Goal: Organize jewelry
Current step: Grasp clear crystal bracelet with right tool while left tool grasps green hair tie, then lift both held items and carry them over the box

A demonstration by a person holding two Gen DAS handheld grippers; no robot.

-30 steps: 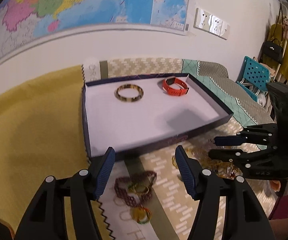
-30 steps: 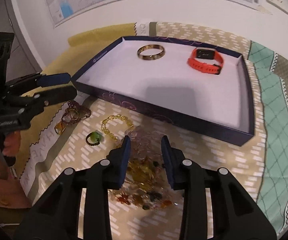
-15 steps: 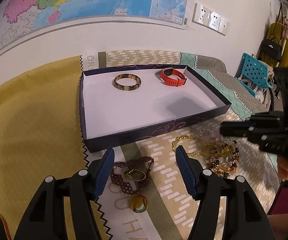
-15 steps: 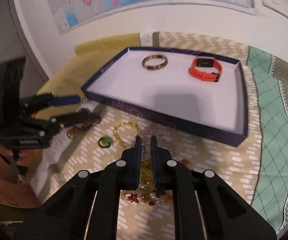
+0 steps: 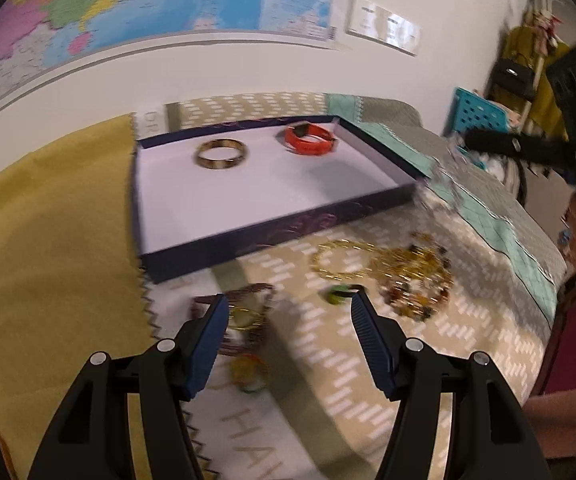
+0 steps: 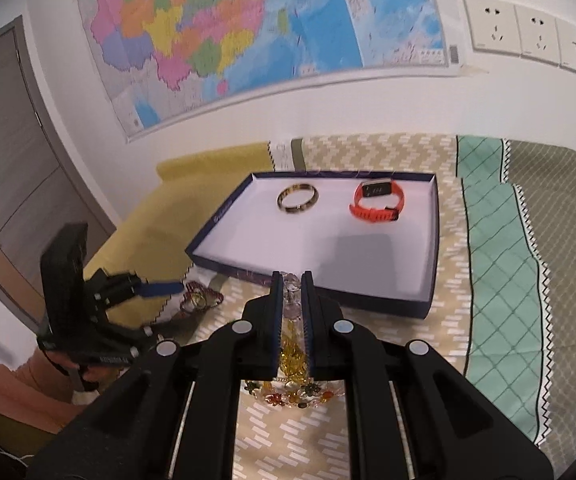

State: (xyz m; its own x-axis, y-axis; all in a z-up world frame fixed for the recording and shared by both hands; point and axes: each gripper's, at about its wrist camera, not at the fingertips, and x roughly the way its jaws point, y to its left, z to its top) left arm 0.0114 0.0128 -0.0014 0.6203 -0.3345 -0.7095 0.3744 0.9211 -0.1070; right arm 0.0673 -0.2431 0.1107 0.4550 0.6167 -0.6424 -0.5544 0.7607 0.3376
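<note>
Clear-bead bracelet (image 6: 291,298) pinched in right tool (image 6: 291,280) (left tool (image 5: 288,308) gapes wide).

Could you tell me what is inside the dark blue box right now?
Inside the box lie a gold bangle and an orange watch, apart from each other. The near wall hides a thin strip of its floor.

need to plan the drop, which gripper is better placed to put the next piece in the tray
Right. The right gripper is shut on a clear bead strand by the tray; the left gripper is open, holding nothing.

R gripper (image 6: 291,280) — clamped on clear beads (image 6: 292,300)
</note>
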